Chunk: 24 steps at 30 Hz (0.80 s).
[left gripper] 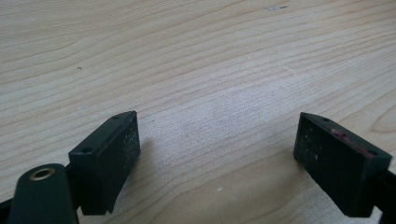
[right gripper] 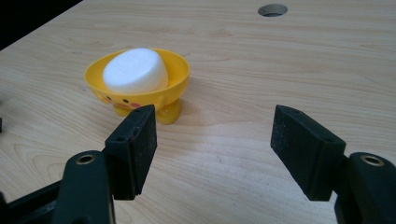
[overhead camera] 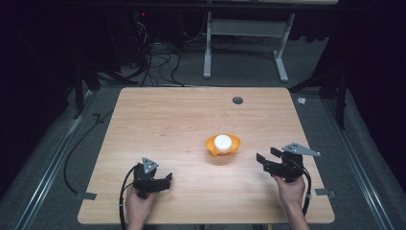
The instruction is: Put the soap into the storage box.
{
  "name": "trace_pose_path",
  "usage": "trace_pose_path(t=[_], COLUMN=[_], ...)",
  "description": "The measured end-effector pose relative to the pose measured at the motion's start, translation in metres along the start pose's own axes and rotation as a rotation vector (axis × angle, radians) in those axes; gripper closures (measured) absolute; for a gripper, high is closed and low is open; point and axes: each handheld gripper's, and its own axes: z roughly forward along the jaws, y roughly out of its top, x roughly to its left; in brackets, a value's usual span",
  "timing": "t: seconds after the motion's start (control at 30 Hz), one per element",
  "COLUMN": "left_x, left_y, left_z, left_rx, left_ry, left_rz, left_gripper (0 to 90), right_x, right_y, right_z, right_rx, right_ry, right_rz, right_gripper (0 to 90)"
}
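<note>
Left gripper [overhead camera: 165, 181]: fingers [left gripper: 105, 161] spread wide, nothing between them, low over bare desk [overhead camera: 182, 115] near its front edge. Yellow dish [overhead camera: 223, 144] at desk centre, standing on small feet, white soap bar [overhead camera: 223, 141] lying in it. Right gripper [overhead camera: 262, 160]: fingers [right gripper: 133, 149] apart with nothing between, pointing toward the dish, clear of it.

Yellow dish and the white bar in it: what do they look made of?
Dish: likely moulded plastic, smooth and slightly glossy, uniform yellow, with a printed face and stubby feet. Bar: probably soap, matte white, rounded edges, faint embossed stamp on top; could be another moulded solid.
</note>
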Motion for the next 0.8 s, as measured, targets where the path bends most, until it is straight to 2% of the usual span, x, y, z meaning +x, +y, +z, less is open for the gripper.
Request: trace_pose_path(t=[0.27, 0.37, 0.57, 0.8], left_x=[0.000, 0.000, 0.000, 0.000], left_y=[0.000, 0.000, 0.000, 0.000], left_z=[0.000, 0.000, 0.000, 0.000], left_rx=[0.000, 0.000, 0.000, 0.000], left_ry=[0.000, 0.000, 0.000, 0.000], left_rz=[0.000, 0.000, 0.000, 0.000], left_gripper=[14.9, 14.9, 14.9, 14.9], right_x=[-0.002, -0.002, -0.003, -0.005], right_y=[-0.007, -0.010, -0.018, -0.025], right_z=[-0.004, -0.003, -0.004, -0.003], right_rx=[0.006, 0.018, 0.022, 0.035], right_ry=[-0.005, -0.022, -0.015, -0.011], right_rz=[0.006, 0.008, 0.005, 0.027], right_gripper=[32.9, 34.5, 34.4, 34.4])
